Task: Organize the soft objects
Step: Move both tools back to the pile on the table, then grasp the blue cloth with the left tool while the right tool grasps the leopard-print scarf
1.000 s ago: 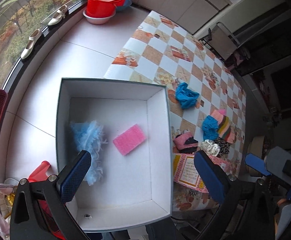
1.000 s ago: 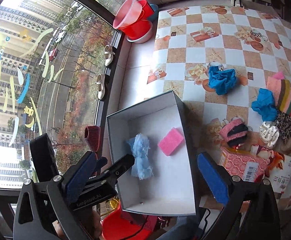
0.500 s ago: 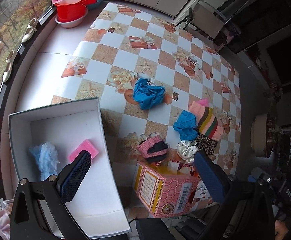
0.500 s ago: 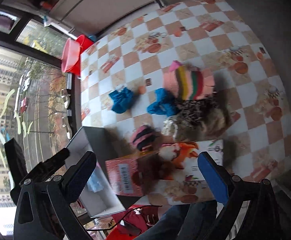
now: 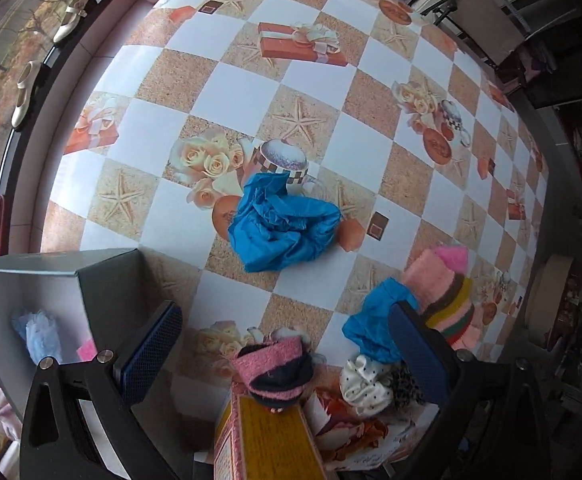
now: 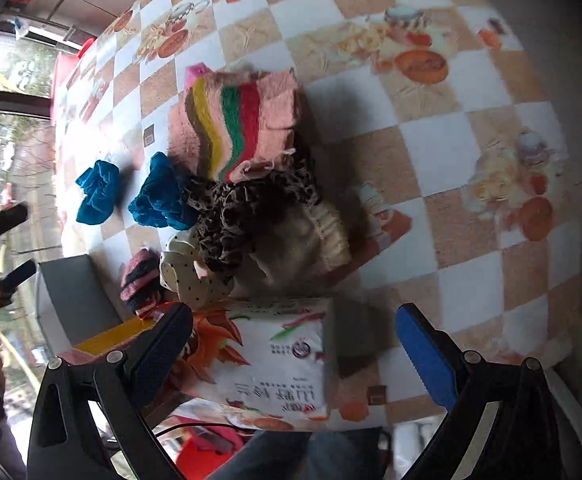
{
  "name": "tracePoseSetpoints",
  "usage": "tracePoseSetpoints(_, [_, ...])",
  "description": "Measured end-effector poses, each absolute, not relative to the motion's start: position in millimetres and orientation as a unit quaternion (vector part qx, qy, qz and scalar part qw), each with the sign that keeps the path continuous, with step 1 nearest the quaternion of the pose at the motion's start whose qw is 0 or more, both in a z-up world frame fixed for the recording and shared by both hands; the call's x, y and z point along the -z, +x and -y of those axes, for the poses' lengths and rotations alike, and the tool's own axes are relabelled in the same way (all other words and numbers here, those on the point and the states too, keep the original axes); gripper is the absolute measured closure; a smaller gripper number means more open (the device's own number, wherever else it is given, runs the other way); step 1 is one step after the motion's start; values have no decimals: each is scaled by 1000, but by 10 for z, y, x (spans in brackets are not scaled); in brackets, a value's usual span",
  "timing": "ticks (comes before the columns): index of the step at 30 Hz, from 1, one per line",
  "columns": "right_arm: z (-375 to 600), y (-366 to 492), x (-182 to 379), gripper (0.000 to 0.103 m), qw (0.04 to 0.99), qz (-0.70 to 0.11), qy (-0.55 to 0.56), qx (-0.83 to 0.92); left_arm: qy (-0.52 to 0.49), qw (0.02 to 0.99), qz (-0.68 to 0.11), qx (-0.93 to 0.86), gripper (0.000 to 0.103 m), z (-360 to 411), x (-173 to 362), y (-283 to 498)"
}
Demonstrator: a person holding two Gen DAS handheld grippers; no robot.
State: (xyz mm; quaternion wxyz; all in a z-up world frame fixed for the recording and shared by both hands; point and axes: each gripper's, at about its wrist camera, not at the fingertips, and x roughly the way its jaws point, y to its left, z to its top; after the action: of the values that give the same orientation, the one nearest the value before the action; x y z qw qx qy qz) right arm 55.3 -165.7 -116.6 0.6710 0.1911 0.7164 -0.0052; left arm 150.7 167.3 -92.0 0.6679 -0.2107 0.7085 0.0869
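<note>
I see the white box [image 5: 103, 280] at lower left of the left view, on the checked tablecloth [image 5: 227, 84]; inside it lie a pale blue fluffy piece [image 5: 41, 334] and a pink sponge [image 5: 87, 350], side by side, both partly cut off by the box wall. The left gripper [image 5: 287, 344] is spread wide with nothing between its pads, hovering over a pink-and-black sock [image 5: 277, 372] that lies against a pink carton [image 5: 267, 436]. A crumpled blue cloth [image 5: 281, 224] sits alone mid-table; a second blue cloth [image 5: 375, 326] touches a striped knit [image 5: 449, 300] and a white dotted scrunchie [image 5: 365, 384]. In the right view the right gripper [image 6: 295, 352] is likewise wide apart and empty, above a printed tissue pack [image 6: 275, 364]; behind it lie a leopard scrunchie [image 6: 247, 204] and a beige fabric [image 6: 307, 240], touching. Compared with a second ago, the left camera has shifted from over the box to over the table's loose pile; the box contents are unchanged.
</note>
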Motion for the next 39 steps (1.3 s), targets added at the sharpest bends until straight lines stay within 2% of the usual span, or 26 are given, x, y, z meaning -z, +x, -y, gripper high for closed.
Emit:
tracePoseSetpoints(4, [1631,706,1239,1,677,-708,204,-9,-208,653,-721,-104,0,-1625,1203,1673])
tracePoseSetpoints(16, [1165,1121,1661,1,681,-721,113,-63,-158,622,-757,-125,3,-1486,1847,1856])
tracePoseSetpoints(17, [1145,1128,1676,3,682,-721,106,-61,-155,620,-759,-125,10,-1487,1881,1868])
tracePoseSetpoints(18, [1141,1134,1686,15,682,-722,97,-59,-151,617,-762,-124,13,-1471,1913,1872])
tracePoseSetpoints(19, [1136,1136,1690,24,682,-723,91,-56,-144,615,-765,-128,21,-1464,1933,1872])
tracePoseSetpoints(20, [1155,1137,1687,43,683,-724,85,-52,-145,616,-764,-128,25,-1462,1934,1868])
tracePoseSetpoints(21, [1175,1134,1683,50,683,-723,86,-50,-147,618,-763,-124,28,-1454,1928,1873])
tracePoseSetpoints(22, [1226,1128,1670,54,683,-722,95,-51,-143,620,-762,-119,33,-1434,1921,1879])
tracePoseSetpoints(23, [1266,1128,1661,64,683,-722,98,-50,-134,625,-761,-115,44,-1378,1903,1898])
tracePoseSetpoints(24, [1304,1121,1650,67,683,-721,103,-51,-125,630,-758,-109,51,-1346,1879,1907])
tracePoseSetpoints(25, [1326,1115,1644,68,682,-722,107,-54,-117,634,-757,-103,65,-1317,1856,1914])
tracePoseSetpoints(28, [1393,1104,1579,73,680,-719,129,-63,-125,646,-747,-90,76,-1271,1782,1924])
tracePoseSetpoints(39, [1617,976,1003,75,709,-679,175,-76,-115,708,-696,-37,76,-1184,1065,1742])
